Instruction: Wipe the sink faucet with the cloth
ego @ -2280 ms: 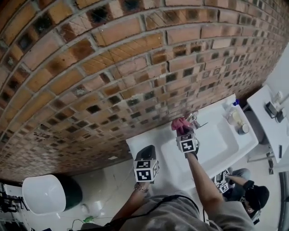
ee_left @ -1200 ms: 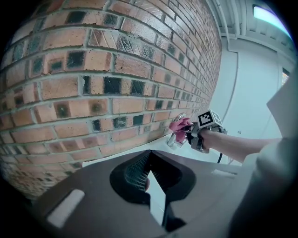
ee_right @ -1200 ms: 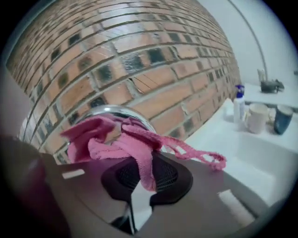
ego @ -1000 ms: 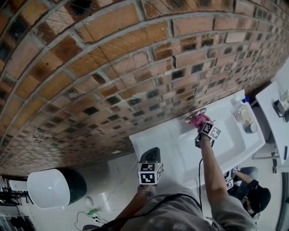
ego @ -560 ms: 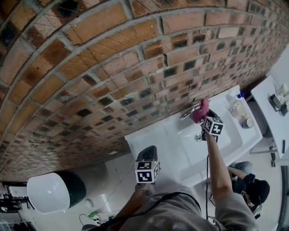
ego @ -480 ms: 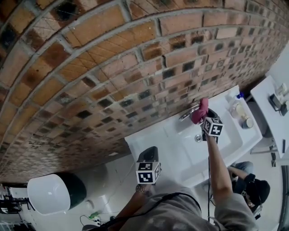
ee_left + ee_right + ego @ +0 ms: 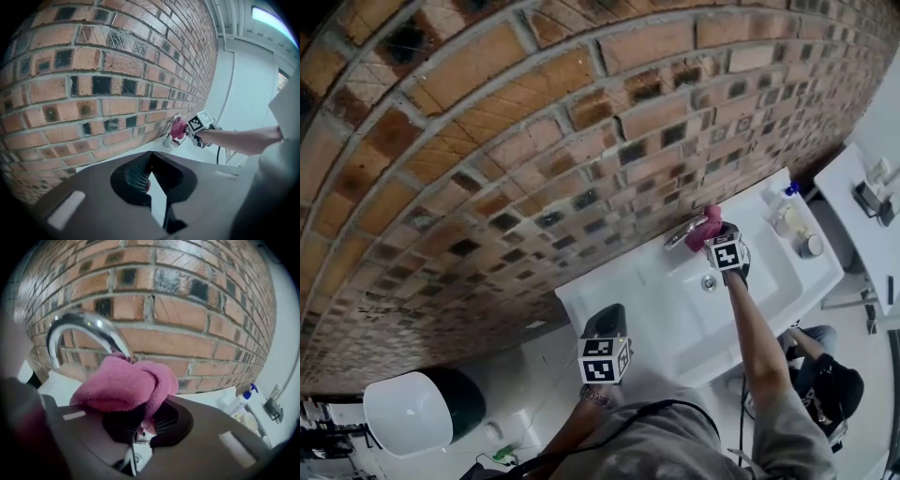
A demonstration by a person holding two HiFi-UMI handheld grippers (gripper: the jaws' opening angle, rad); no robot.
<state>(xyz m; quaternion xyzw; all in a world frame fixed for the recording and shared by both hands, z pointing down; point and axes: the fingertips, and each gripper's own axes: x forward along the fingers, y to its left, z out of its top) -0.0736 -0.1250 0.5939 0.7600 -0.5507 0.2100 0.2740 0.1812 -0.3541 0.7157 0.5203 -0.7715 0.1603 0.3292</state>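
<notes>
Cloth (image 7: 126,383) held against the faucet (image 7: 89,329) by the right gripper (image 7: 138,420)

Only its own view shows the pink cloth clamped in its jaws, bunched under the chrome spout. The left gripper (image 7: 149,176) is seen closed and empty, well apart, outside the sink (image 7: 769,281) edge. Brick wall (image 7: 534,141) is set just behind the faucet.

**Around the basin: brick, bottles and a bystander**

A wall of red-brown bricks (image 7: 534,141) with grey mortar fills most of the head view. At its foot, toward the right, stands a pump bottle with a blue head (image 7: 781,199), with a small round jar (image 7: 811,246) near it. Further right is a white table (image 7: 844,178) carrying a dark device (image 7: 869,201). A person in dark clothes (image 7: 827,382) crouches on the pale floor at lower right. A white round bin (image 7: 408,412) sits at lower left.
</notes>
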